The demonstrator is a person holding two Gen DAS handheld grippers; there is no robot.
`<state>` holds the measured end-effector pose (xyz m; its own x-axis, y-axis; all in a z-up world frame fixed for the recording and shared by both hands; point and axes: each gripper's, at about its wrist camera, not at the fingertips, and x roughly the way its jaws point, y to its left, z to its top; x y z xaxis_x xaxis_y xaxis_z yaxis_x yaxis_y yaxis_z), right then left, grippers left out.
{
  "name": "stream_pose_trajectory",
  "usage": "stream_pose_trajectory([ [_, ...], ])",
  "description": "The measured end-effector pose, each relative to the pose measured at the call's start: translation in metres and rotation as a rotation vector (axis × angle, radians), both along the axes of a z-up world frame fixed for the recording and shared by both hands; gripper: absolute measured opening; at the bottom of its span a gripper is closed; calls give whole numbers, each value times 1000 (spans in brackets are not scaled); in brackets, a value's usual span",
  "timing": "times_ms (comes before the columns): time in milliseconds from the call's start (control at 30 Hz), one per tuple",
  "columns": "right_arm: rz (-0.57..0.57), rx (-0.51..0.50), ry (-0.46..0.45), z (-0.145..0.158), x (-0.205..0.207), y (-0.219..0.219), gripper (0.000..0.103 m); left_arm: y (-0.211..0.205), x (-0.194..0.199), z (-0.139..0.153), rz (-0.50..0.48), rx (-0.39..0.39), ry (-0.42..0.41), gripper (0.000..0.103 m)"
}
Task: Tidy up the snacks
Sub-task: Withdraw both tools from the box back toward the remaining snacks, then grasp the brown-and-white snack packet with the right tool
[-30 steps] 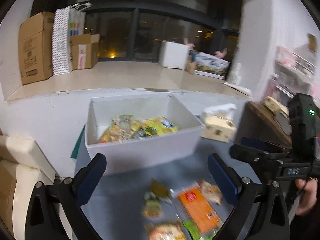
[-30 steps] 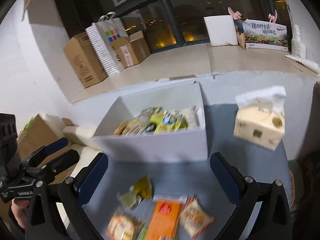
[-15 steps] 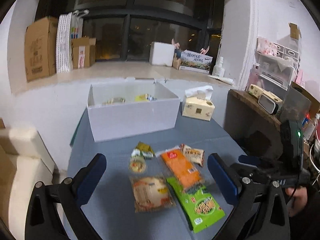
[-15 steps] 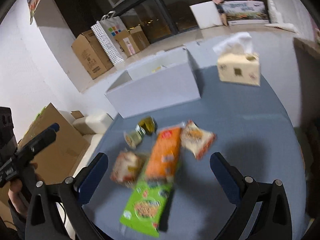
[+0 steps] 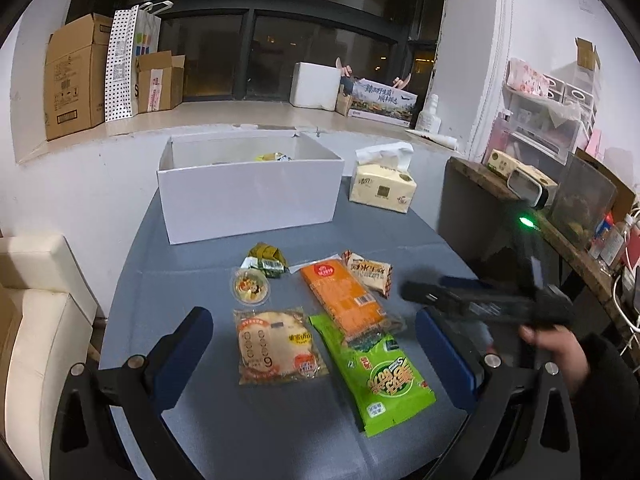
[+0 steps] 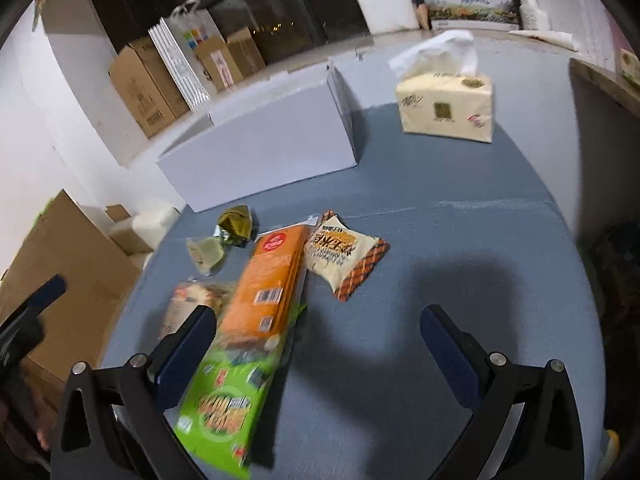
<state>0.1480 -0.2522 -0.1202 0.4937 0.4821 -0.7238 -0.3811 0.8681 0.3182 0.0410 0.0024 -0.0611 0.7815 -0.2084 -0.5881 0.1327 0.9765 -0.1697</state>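
Observation:
Several snacks lie on the blue table (image 5: 192, 264): an orange pack (image 5: 342, 290) (image 6: 268, 280), a green bag (image 5: 376, 372) (image 6: 230, 392), a round flatbread pack (image 5: 276, 346), a small round cup (image 5: 250, 285), a green wrapped sweet (image 5: 266, 258) (image 6: 236, 224) and a cream-and-orange packet (image 5: 368, 270) (image 6: 344, 254). A white box (image 5: 248, 188) (image 6: 272, 148) behind them holds snacks. My left gripper (image 5: 316, 344) is open above the flatbread pack and green bag. My right gripper (image 6: 320, 344) is open low over the table, right of the orange pack.
A tissue pack (image 5: 382, 186) (image 6: 446, 102) stands right of the box. A cream seat (image 5: 36, 300) is at the table's left edge, a dark shelf unit (image 5: 500, 208) at its right. Cardboard boxes (image 5: 74, 76) line the far ledge.
Both grippers have drawn back from the white box and dropped lower. The loose snacks now lie between and before their fingers. The right gripper has swung in close to the orange pack.

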Motion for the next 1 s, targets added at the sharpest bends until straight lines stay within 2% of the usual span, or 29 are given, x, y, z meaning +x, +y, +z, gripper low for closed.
stream_pose_trajectory([
  [133, -4, -42, 27, -10, 35, 20, 103, 3, 0, -6, 7, -6, 13, 103],
  [200, 18, -116, 30, -14, 51, 32, 103, 5, 0, -7, 10, -8, 15, 103],
  [333, 71, -277, -38, -17, 70, 34, 103, 11, -6, -10, 16, -18, 13, 103],
  [467, 159, -304, -41, -23, 66, 25, 103, 16, -2, -17, 28, -36, 29, 103],
  [567, 210, -354, -67, -33, 57, 35, 103, 15, 2, -20, 26, -46, 40, 103],
  [600, 241, -374, -47, -41, 57, 42, 102, 14, 2, -20, 23, -41, 42, 103],
  [633, 246, -353, -60, -42, 58, 44, 99, 13, 1, -20, 21, -31, 43, 103],
  [700, 268, -346, -68, -41, 60, 51, 84, 12, 0, -20, 21, -18, 39, 103],
  [733, 280, -341, -75, -39, 60, 54, 63, 12, -1, -20, 22, -19, 40, 103],
  [800, 296, -344, -53, -41, 62, 60, 57, 13, 0, -21, 30, -27, 47, 103],
  [833, 307, -335, -48, -41, 61, 61, 48, 15, 1, -21, 32, -29, 47, 103],
  [1000, 254, -270, -26, -36, 55, 49, 46, 15, 5, -23, 40, -21, 61, 103],
])
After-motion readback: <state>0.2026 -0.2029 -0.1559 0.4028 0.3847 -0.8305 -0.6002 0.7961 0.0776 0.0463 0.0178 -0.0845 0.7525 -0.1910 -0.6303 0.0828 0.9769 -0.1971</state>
